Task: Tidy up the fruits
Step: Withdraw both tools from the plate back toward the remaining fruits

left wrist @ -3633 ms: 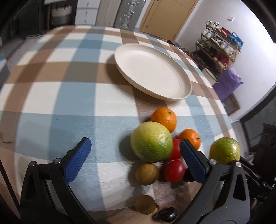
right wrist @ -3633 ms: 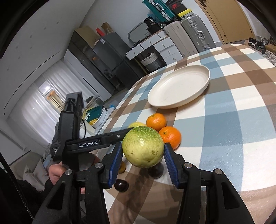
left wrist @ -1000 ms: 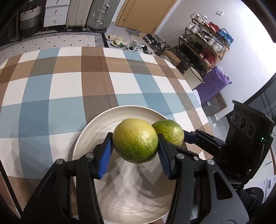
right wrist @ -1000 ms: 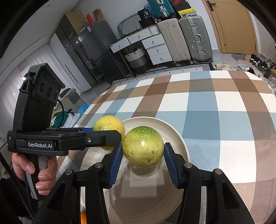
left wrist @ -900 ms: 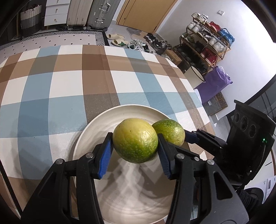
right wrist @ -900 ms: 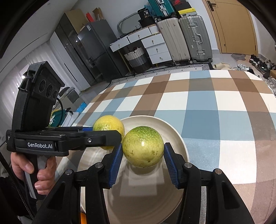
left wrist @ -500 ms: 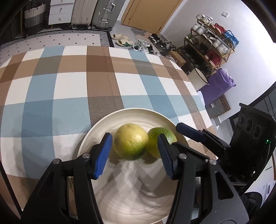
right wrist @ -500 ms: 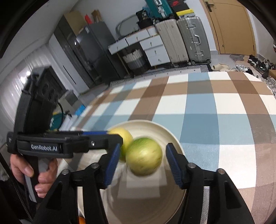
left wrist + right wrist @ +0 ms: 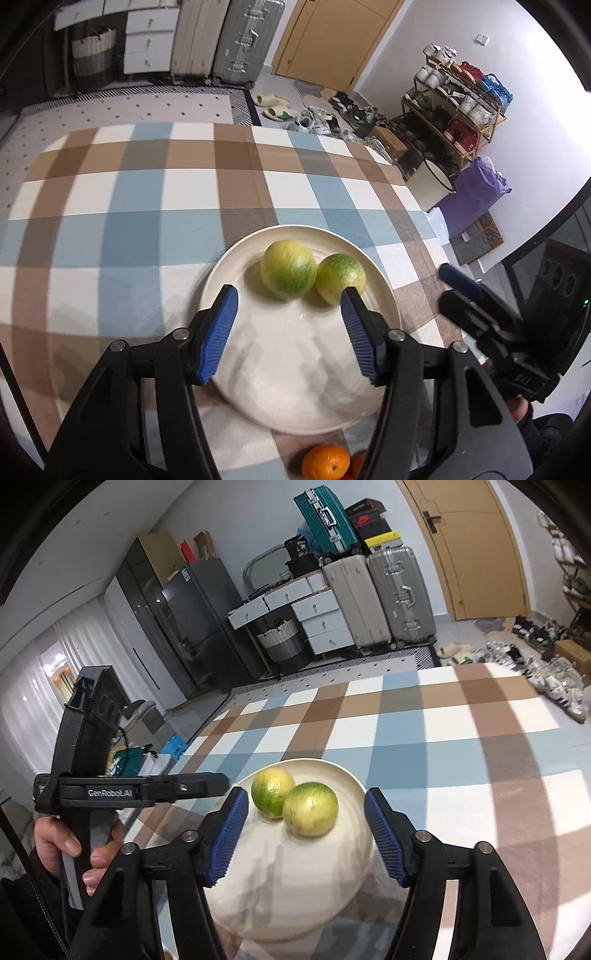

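Observation:
Two yellow-green round fruits lie side by side, touching, on the far half of the cream plate (image 9: 291, 362). In the left wrist view they are the yellower fruit (image 9: 288, 268) and the greener fruit (image 9: 340, 278). My left gripper (image 9: 288, 300) hangs just behind and above them, jaws opening, its blue pads off both fruits. In the right wrist view the same fruits (image 9: 272, 791) (image 9: 311, 814) rest on the plate (image 9: 295, 893). My right gripper (image 9: 306, 795) is drawn back from them, jaws opening, with nothing gripped.
An orange (image 9: 325, 461) and part of another lie on the checked cloth (image 9: 147, 229) near the plate's near rim. A hand (image 9: 55, 845) holds the left gripper's body (image 9: 140, 790) at the left. Suitcases, drawers and a shoe rack stand past the table.
Both grippers let go of their fruits, which now rest on the plate. Both sets of jaws have widened, and both grippers have pulled back and up.

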Demonstrator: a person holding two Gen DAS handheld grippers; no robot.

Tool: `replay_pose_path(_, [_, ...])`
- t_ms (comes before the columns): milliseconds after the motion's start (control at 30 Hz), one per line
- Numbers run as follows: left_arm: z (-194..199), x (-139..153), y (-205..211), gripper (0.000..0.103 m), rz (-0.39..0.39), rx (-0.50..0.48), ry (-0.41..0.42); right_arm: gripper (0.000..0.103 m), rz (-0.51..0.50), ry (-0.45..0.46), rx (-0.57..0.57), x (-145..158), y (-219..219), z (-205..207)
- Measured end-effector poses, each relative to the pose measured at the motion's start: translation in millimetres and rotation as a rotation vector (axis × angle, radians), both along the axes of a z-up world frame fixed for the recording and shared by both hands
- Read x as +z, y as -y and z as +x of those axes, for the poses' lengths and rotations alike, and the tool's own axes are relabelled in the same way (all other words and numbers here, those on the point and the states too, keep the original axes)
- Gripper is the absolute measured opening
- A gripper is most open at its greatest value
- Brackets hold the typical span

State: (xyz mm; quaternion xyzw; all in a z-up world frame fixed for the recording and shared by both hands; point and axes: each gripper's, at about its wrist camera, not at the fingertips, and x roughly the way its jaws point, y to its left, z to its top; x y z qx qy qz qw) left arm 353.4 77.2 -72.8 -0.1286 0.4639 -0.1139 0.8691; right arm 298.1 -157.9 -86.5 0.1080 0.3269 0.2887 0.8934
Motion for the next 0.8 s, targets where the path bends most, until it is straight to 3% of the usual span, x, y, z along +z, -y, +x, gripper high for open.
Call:
replay_pose_path(533, [-105.6,45.4,23.6,0.057,0.125,0.011,0.137,0.082,0.026,0.085,-0.027,29.4,17.8,-74.7])
replay_pose_path(700, [-139.0,61.1,24.7,0.066,0.155,0.04,0.192,0.095,0.048,0.131,-0.053,41.1,23.6,-98.2])
replay_pose_path(800, [-157.8,67.5,24.5,0.071,0.165,0.054,0.213,0.097,0.051,0.166,-0.057,48.6,25.4,-113.0])
